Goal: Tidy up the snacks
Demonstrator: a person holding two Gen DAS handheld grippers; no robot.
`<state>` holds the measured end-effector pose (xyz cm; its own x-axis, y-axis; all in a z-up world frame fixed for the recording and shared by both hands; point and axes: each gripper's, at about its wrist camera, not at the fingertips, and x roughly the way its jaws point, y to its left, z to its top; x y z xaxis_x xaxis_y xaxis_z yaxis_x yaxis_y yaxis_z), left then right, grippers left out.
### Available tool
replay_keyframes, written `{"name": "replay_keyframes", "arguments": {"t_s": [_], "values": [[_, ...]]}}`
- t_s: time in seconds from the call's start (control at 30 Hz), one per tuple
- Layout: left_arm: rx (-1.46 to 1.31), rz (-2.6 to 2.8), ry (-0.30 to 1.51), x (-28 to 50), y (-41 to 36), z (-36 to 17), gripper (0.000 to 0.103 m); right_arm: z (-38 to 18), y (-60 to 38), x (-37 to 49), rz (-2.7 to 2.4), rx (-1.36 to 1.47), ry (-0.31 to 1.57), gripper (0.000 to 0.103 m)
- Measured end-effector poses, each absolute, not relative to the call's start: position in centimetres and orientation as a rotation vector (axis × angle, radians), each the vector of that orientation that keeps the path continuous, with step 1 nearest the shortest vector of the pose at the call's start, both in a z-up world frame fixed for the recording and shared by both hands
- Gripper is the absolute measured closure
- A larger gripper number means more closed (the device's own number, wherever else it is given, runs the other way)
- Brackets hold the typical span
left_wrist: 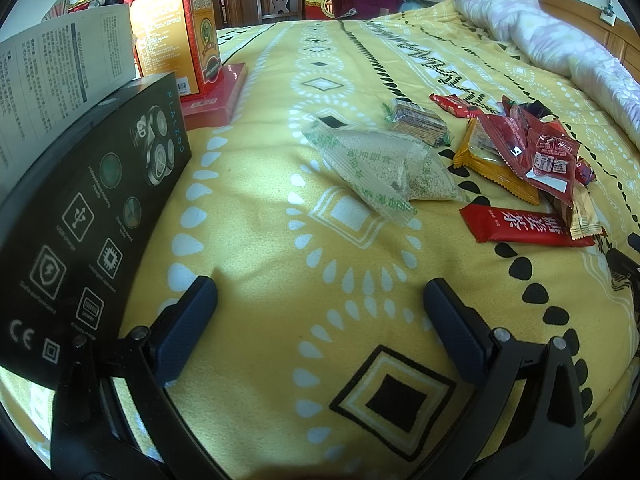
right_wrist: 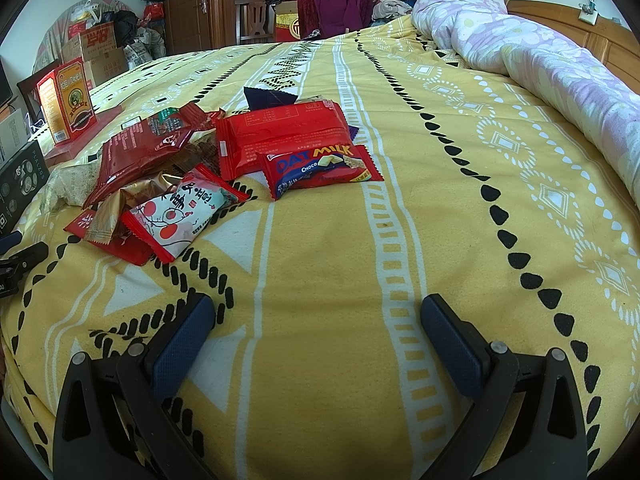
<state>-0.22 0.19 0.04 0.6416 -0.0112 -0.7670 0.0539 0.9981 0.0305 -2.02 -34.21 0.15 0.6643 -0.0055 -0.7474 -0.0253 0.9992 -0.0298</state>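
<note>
Left wrist view: snack packets lie in a loose heap on the yellow patterned bedspread, ahead and to the right of the left gripper, whose jaws stand wide apart with nothing between them.

Nearest that gripper is a clear bag of pale grains, with a small biscuit pack behind it and a long red bar at the heap's near edge. A black shaver box and an orange-red carton stand along the left. From the right wrist, the heap sits ahead and to the left of the right gripper, also spread wide and empty; only this view shows the Oat Milk Choco packet, a large red packet and a white floral packet. A rolled lilac quilt lies at far right.
</note>
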Motion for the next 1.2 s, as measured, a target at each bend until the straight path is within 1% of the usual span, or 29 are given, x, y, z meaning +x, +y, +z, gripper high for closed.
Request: {"name": "replay_keyframes", "arguments": {"t_s": [0.2,0.3,0.43,0.53,0.63,0.77,1.0,1.03,1.07,1.17,1.2], "values": [[0.034,-0.051,0.875,-0.4,0.0,0.5,0.0,0.1,-34.2,-2.0,0.011,-0.039,0.845,0.0],[0.02,-0.109,0.87,-1.0,-0.3,1.8,0.001,0.2,-34.2,-2.0,0.011,-0.038,0.845,0.0],[0.029,-0.222,0.856,-0.7,-2.3,4.1,0.005,0.2,-34.2,-2.0,0.011,-0.039,0.845,0.0],[-0.08,-0.21,0.864,1.3,-1.9,5.1,0.005,0.2,-34.2,-2.0,0.011,-0.039,0.844,0.0],[-0.185,-0.144,0.907,4.1,-1.2,4.7,0.004,0.2,-34.1,-2.0,0.012,-0.037,0.85,0.0],[-0.119,-0.125,0.917,6.1,-2.3,4.2,0.004,0.4,-34.0,-2.0,0.015,-0.032,0.85,0.0],[-0.003,-0.06,1.016,8.1,-3.3,0.9,0.005,0.3,-34.2,-1.9,0.013,-0.037,0.849,0.0],[-0.014,-0.077,1.012,7.9,-3.1,0.9,0.014,0.2,-34.1,-1.9,0.012,-0.038,0.849,0.0],[-0.039,-0.114,1.002,7.6,-2.9,1.2,0.037,0.2,-34.1,-1.9,0.013,-0.037,0.849,0.0],[-0.082,-0.168,0.987,6.7,-2.4,2.4,0.044,0.2,-34.1,-1.8,0.013,-0.036,0.85,0.0],[-0.074,-0.179,0.974,6.2,-2.4,2.8,0.045,0.2,-34.2,-1.9,0.013,-0.037,0.849,0.0]]}}
